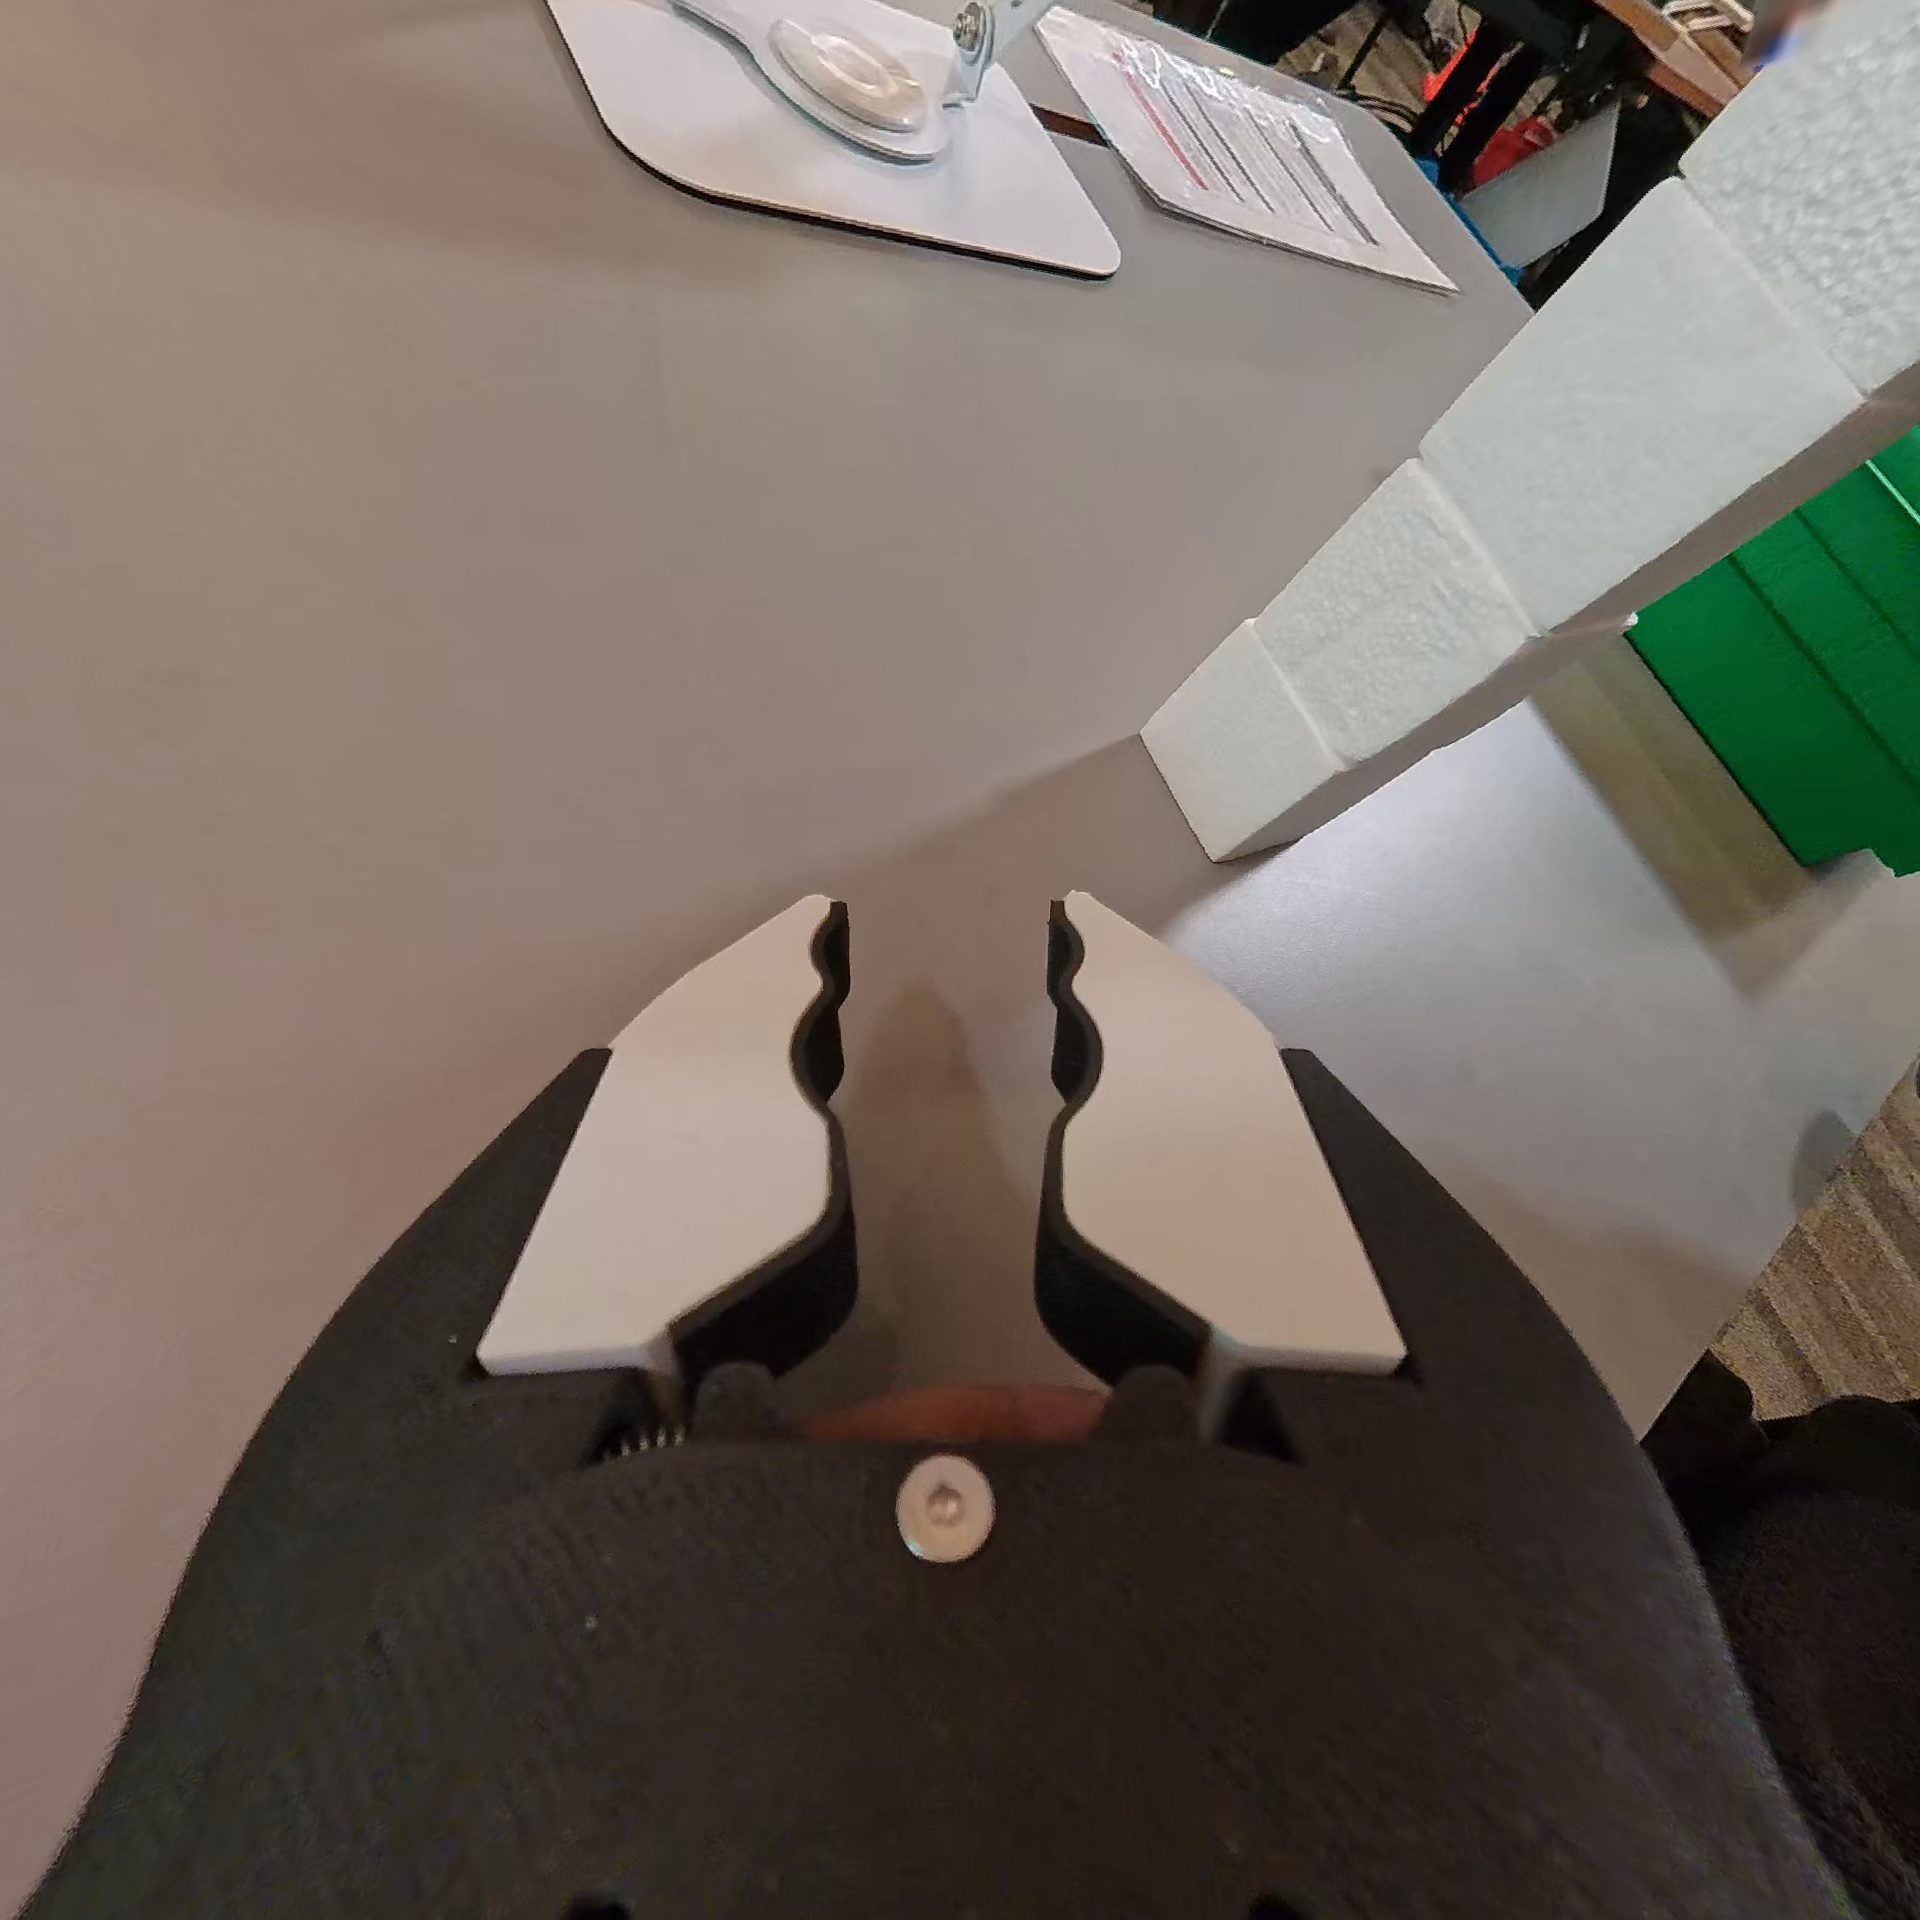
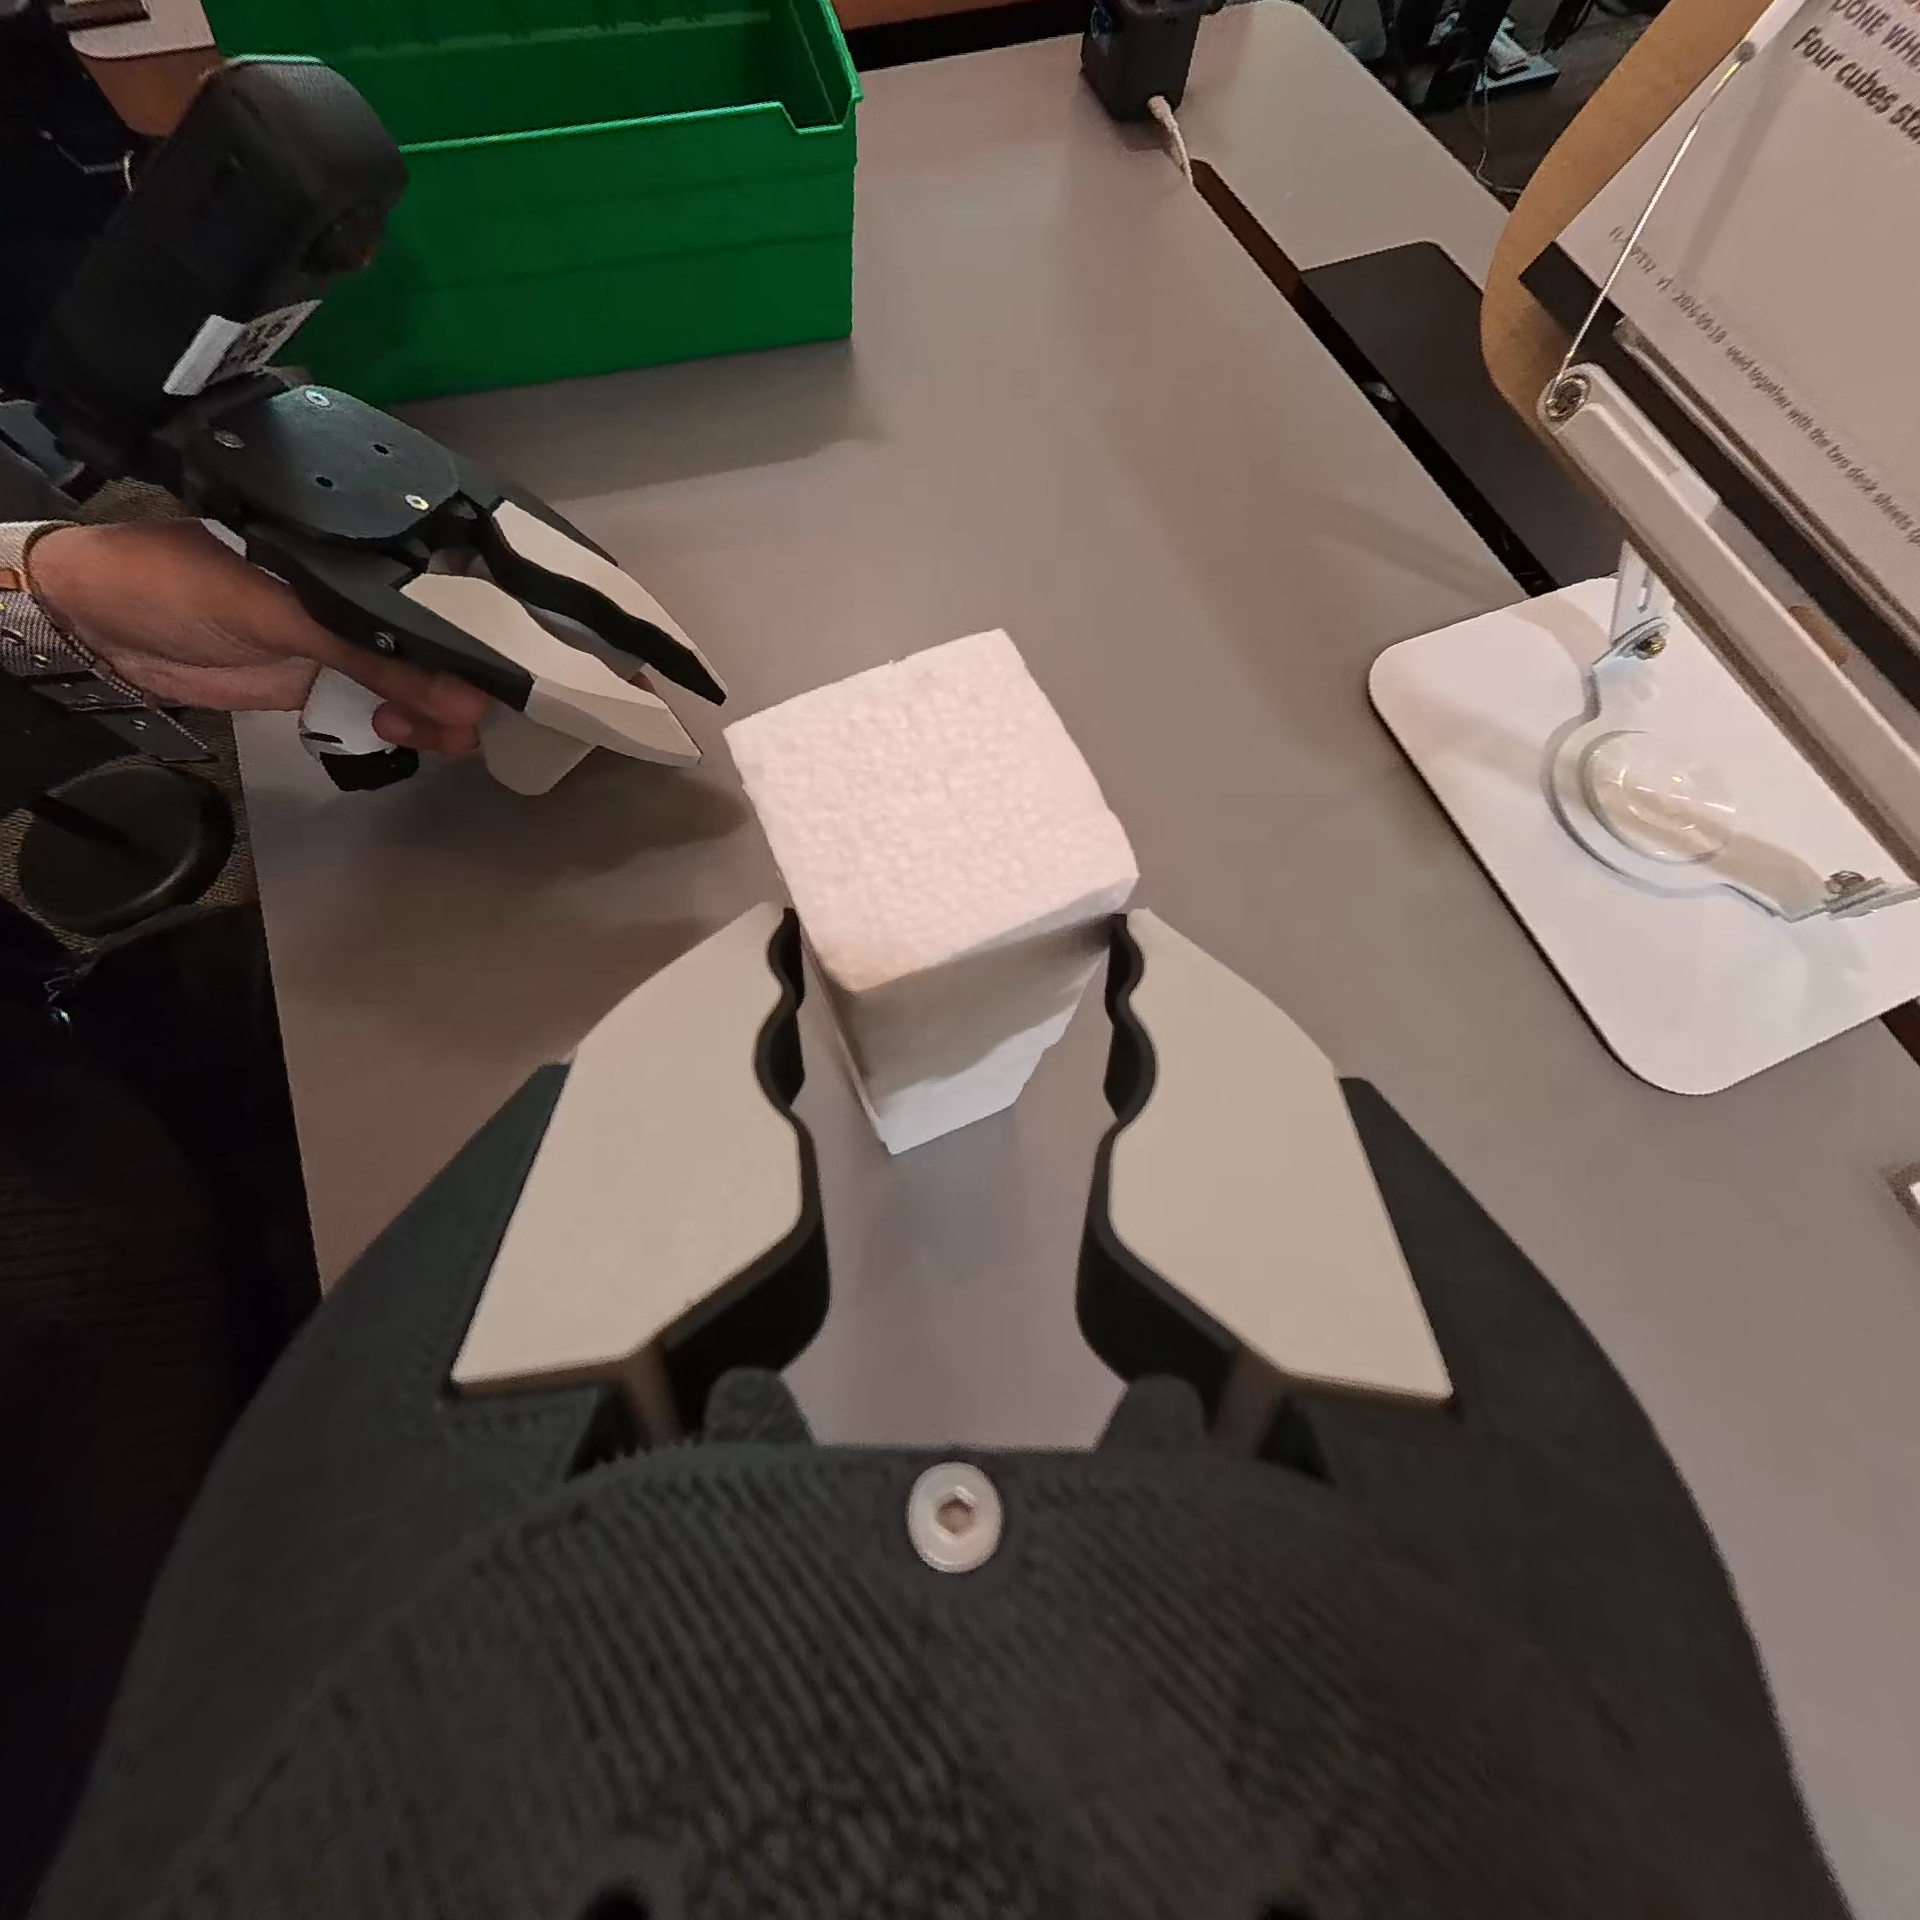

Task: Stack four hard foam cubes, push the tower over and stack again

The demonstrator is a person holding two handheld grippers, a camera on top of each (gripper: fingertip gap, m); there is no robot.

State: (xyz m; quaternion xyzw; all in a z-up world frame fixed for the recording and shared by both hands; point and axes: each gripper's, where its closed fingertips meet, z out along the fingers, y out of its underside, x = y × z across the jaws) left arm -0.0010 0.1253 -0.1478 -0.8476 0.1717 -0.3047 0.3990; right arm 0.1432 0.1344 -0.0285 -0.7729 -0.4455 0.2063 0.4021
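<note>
A tall stack of several white foam cubes (image 2: pixel 925 790) stands on the grey table (image 2: pixel 1091 468). In the right wrist view I look down on its top cube. My right gripper (image 2: pixel 951 927) is open, with its fingertips on either side of the near corner of the top cube; I cannot tell whether they touch it. My left gripper (image 1: pixel 948 914) is open and empty, low over bare table, with the stack (image 1: pixel 1455 582) to its right. It also shows in the right wrist view (image 2: pixel 707 727), held by a hand (image 2: pixel 208 644), its tips just left of the stack.
A green bin (image 2: pixel 623 208) stands behind the stack and also shows in the left wrist view (image 1: pixel 1818 707). A white base plate with a clear dome and bracket (image 2: pixel 1621 831) lies to the right, under a cardboard-backed sheet holder (image 2: pixel 1714 260). A laminated sheet (image 1: pixel 1247 145) lies near the table's far edge.
</note>
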